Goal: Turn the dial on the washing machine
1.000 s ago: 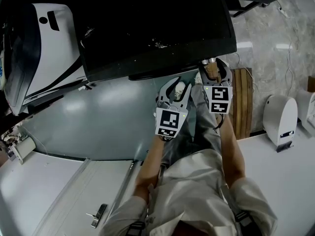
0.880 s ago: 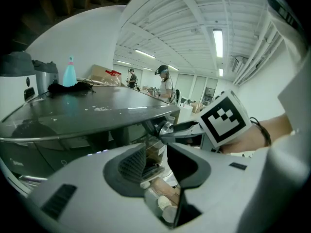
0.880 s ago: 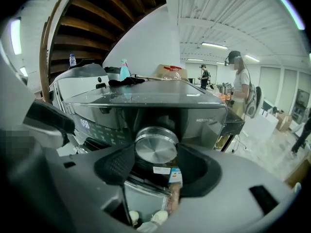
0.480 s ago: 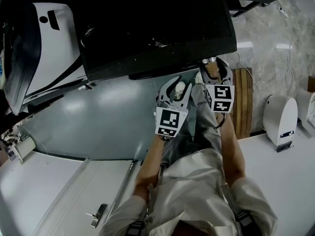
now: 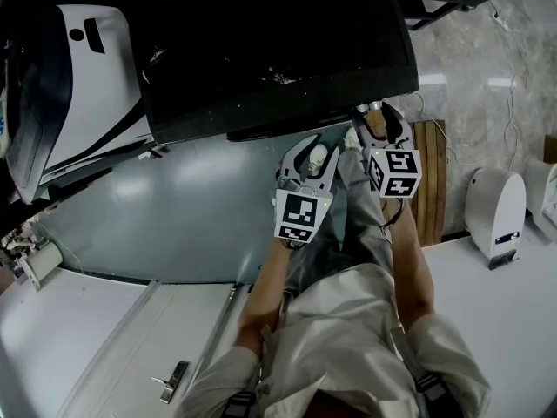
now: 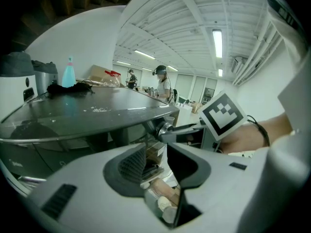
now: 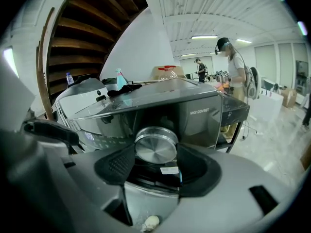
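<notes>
Jaws of right gripper (image 7: 156, 150) just closed on round brushed-metal dial (image 7: 156, 143) of dark washing machine (image 7: 194, 113); left gripper (image 6: 154, 157) slightly parted, empty.

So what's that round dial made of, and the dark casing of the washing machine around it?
The dial looks like brushed metal, though it could be metal-look plastic: its silver face shows a fine circular grain and a soft sheen. The washing machine seems cased in dark glossy plastic or glass: its top and front reflect the bright room like a dim mirror.
</notes>
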Motion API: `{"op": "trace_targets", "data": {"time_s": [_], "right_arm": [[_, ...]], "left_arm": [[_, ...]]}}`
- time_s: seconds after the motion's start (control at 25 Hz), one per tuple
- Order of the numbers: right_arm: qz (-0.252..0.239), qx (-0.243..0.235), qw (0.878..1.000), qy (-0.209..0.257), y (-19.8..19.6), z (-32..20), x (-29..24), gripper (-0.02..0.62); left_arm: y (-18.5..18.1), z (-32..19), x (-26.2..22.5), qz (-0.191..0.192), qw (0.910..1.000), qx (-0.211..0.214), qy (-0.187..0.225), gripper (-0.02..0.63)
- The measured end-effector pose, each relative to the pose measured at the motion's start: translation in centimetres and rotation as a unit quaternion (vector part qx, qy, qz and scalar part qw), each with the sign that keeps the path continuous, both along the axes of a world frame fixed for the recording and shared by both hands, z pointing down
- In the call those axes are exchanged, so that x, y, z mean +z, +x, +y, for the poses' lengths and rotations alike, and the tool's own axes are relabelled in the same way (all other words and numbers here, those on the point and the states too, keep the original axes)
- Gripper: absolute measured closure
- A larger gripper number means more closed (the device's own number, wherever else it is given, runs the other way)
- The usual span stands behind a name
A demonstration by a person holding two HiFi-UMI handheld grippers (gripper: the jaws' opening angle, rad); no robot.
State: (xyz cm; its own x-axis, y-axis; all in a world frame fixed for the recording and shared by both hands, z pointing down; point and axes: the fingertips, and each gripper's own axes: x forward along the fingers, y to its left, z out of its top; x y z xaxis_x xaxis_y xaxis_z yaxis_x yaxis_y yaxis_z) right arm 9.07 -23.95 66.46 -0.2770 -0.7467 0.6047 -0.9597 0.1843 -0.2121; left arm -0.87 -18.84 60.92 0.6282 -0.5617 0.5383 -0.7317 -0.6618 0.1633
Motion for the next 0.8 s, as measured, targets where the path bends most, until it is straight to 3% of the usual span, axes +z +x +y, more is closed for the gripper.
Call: {"op": "trace_targets", "data": {"time_s": [0.8], "right_arm": [[-0.11, 0.019, 0.994, -0.011, 0.14, 0.02, 0.16, 0.327]], "left_arm": [[0.3, -0.25, -0.07, 0.01, 0.9999, 0.01, 0.002, 0.465]]}}
